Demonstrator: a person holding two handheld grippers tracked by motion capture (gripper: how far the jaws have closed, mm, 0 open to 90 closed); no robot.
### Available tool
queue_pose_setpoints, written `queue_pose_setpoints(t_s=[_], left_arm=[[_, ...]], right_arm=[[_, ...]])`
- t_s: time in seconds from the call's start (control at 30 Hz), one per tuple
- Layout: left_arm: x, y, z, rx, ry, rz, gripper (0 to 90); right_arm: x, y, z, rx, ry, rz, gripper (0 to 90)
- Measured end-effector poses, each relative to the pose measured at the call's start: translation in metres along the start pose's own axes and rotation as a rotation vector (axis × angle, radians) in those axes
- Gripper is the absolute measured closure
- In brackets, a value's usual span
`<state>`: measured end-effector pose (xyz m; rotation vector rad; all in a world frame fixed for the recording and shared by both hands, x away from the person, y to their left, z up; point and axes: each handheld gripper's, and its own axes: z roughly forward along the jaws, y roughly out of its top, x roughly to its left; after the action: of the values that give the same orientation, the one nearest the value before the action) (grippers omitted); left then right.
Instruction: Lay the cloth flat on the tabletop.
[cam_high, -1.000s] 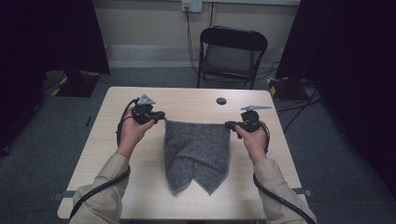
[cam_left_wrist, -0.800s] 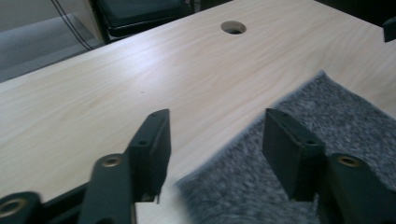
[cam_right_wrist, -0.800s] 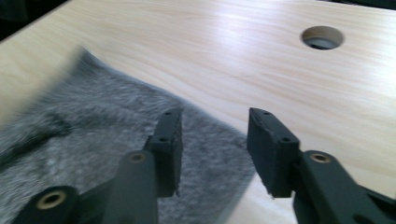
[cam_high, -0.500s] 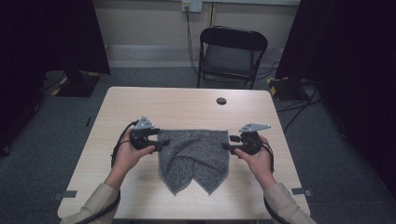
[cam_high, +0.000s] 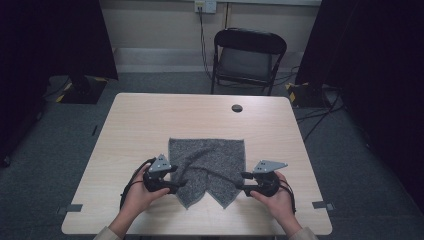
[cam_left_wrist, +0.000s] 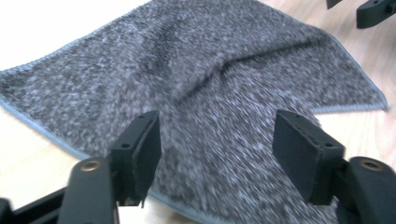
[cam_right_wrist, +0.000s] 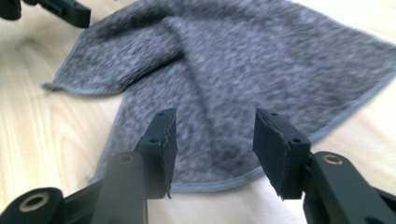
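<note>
- One light wooden table (cam_high: 150, 130), with one small dark round hole (cam_high: 237, 108) near its far edge.
- One black folding chair (cam_high: 248, 57) stands beyond the table.
- One grey cloth (cam_high: 207, 162) lies flat on the near half of the table, its near edge falling into two points.
- Two grippers, one at each near point: the left gripper (cam_left_wrist: 217, 140) hovers over the cloth with jaws apart, just narrowed a little, gripping nothing.
- The right gripper (cam_right_wrist: 215, 140) likewise stands open over the cloth, just narrowed slightly, nothing pinched.
</note>
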<state>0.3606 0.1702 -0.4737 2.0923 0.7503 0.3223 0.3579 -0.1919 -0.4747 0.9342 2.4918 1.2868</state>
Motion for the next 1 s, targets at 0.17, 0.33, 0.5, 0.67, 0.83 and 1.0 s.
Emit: queue_pose_setpoints(t_s=[0.17, 0.33, 0.5, 0.67, 0.83, 1.0], left_arm=[[-0.002, -0.004, 0.001, 0.03, -0.009, 0.003, 39.9], [-0.008, -0.008, 0.007, 0.074, -0.028, 0.042, 45.2], [-0.007, -0.01, 0.011, 0.088, -0.017, 0.052, 46.9], [-0.004, -0.013, 0.012, 0.133, -0.003, 0.07, 50.4], [0.001, -0.014, 0.009, 0.133, 0.002, 0.053, 58.7], [0.002, -0.014, 0.008, 0.138, 0.0, 0.049, 65.3]], right_arm=[[0.004, -0.011, 0.01, 0.023, -0.004, 0.0, 52.3], [0.007, -0.013, 0.012, 0.065, -0.024, -0.041, 59.8], [0.008, -0.014, 0.015, 0.079, -0.035, -0.062, 61.3], [0.008, -0.016, 0.015, 0.071, -0.042, -0.09, 62.2], [0.007, -0.016, 0.014, 0.068, -0.042, -0.081, 64.3], [0.005, -0.017, 0.014, 0.063, -0.043, -0.081, 68.5]])
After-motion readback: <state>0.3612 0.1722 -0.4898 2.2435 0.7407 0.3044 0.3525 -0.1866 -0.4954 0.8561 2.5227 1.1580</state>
